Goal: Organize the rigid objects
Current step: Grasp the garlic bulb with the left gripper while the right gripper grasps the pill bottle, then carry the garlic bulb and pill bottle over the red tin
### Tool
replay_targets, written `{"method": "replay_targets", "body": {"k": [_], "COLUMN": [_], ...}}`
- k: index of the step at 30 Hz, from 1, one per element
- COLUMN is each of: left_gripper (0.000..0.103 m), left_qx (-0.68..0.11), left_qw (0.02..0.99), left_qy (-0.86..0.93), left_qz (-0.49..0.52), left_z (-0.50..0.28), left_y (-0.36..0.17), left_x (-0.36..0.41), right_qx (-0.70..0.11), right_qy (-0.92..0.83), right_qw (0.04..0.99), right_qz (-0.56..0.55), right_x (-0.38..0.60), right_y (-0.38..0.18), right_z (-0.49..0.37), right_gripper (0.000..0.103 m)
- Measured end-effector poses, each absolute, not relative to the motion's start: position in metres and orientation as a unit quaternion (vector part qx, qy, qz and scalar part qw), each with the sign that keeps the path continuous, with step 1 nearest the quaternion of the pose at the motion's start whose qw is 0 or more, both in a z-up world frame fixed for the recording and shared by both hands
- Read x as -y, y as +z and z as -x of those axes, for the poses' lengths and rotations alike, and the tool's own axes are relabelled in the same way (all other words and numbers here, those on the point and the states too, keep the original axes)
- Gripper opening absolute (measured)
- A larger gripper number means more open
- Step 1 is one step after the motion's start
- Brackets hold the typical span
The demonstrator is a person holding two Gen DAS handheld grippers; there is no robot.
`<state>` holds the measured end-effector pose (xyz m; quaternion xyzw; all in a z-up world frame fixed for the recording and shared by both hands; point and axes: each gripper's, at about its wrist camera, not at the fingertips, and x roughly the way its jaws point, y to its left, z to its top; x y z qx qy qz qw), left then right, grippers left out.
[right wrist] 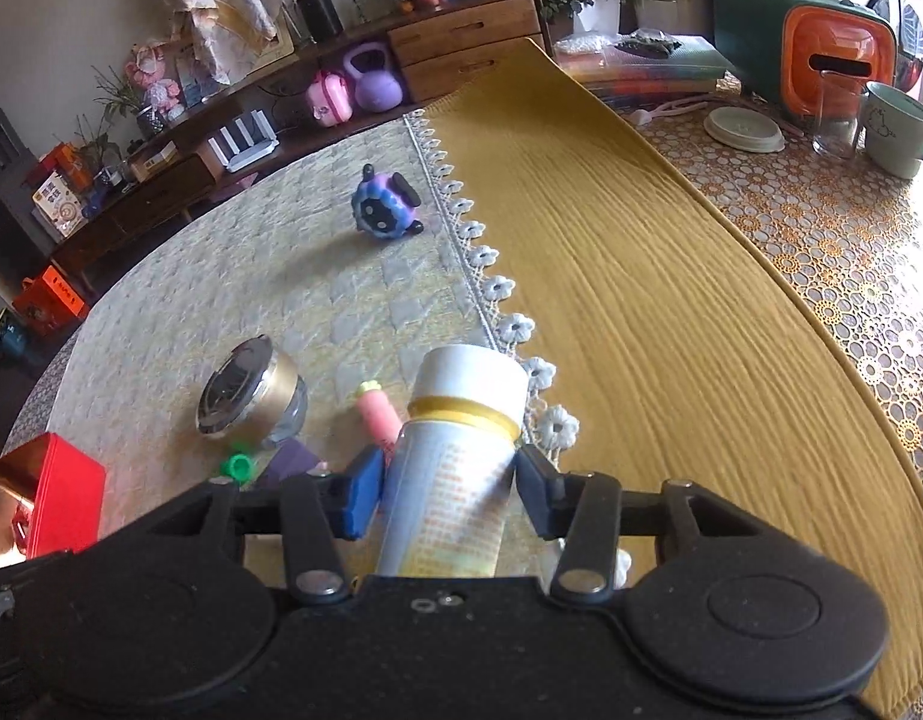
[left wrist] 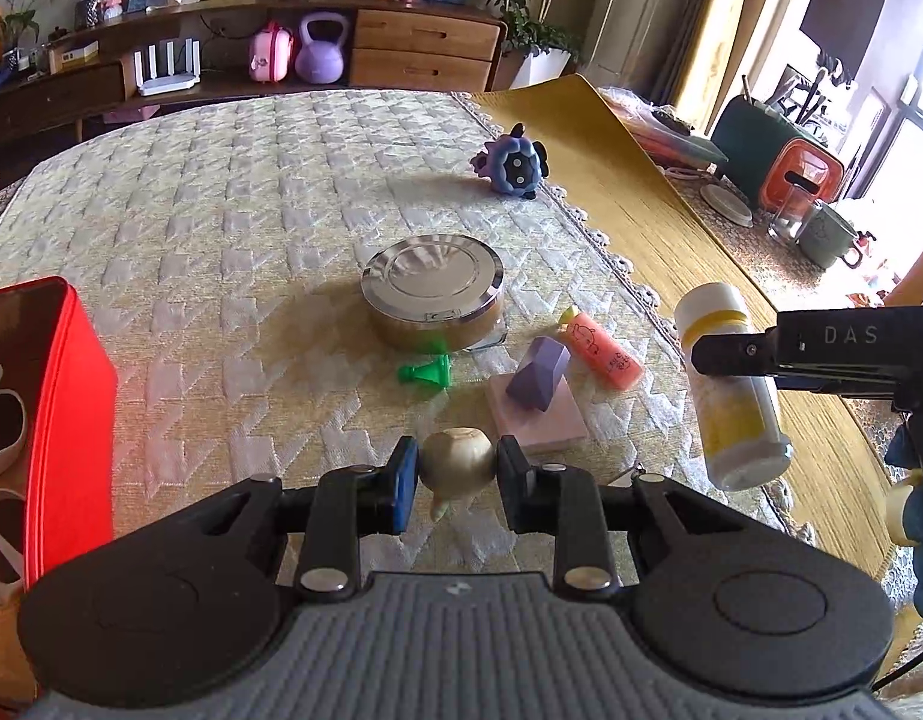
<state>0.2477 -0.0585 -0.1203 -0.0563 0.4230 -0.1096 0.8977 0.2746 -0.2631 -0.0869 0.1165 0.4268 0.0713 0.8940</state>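
My left gripper (left wrist: 456,476) is shut on a small cream round figurine (left wrist: 456,459), held just above the quilted cloth. My right gripper (right wrist: 449,489) is shut on a white and yellow bottle (right wrist: 455,468); it also shows in the left wrist view (left wrist: 731,384), held above the cloth's lace edge. On the cloth lie a round silver-lidded tin (left wrist: 431,294), a green piece (left wrist: 426,371), a purple block (left wrist: 538,373) on a pink pad (left wrist: 536,417), an orange tube (left wrist: 602,351) and a blue-purple toy (left wrist: 512,165).
A red box (left wrist: 47,408) stands open at the left, with white items inside. A yellow mat (right wrist: 671,312) lies right of the cloth. Beyond it are a green mug (right wrist: 893,129), a glass (right wrist: 836,120), a lid (right wrist: 742,129) and an orange-green appliance (right wrist: 821,54).
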Motion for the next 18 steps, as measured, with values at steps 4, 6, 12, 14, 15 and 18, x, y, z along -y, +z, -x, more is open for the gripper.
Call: {"method": "replay_targets", "body": {"k": [4, 6, 12, 14, 15, 18], "left_gripper": [0.027, 0.027, 0.027, 0.027, 0.028, 0.028], "left_qx": [-0.42, -0.421, -0.416, -0.414, -0.414, -0.41], "left_qw": [0.9, 0.9, 0.902, 0.903, 0.903, 0.905], "left_qy": [-0.104, -0.101, -0.091, -0.086, -0.083, -0.075], "left_qz": [0.059, 0.061, 0.071, 0.074, 0.076, 0.08], "left_z": [-0.235, -0.229, -0.208, -0.2, -0.197, -0.187], "left_y": [-0.109, -0.104, -0.087, -0.081, -0.079, -0.071], "left_x": [0.053, 0.05, 0.033, 0.026, 0.022, 0.01], "right_qx": [-0.425, -0.425, -0.416, -0.413, -0.411, -0.407], "right_qy": [0.094, 0.105, 0.142, 0.153, 0.158, 0.173], "right_qw": [0.893, 0.892, 0.892, 0.892, 0.892, 0.892], "right_qz": [-0.115, -0.111, -0.104, -0.101, -0.1, -0.094], "right_x": [0.256, 0.25, 0.227, 0.219, 0.215, 0.2], "right_y": [-0.074, -0.067, -0.046, -0.039, -0.036, -0.027], "right_z": [-0.255, -0.245, -0.219, -0.213, -0.21, -0.203], "right_gripper": [0.047, 0.047, 0.047, 0.047, 0.047, 0.047]}}
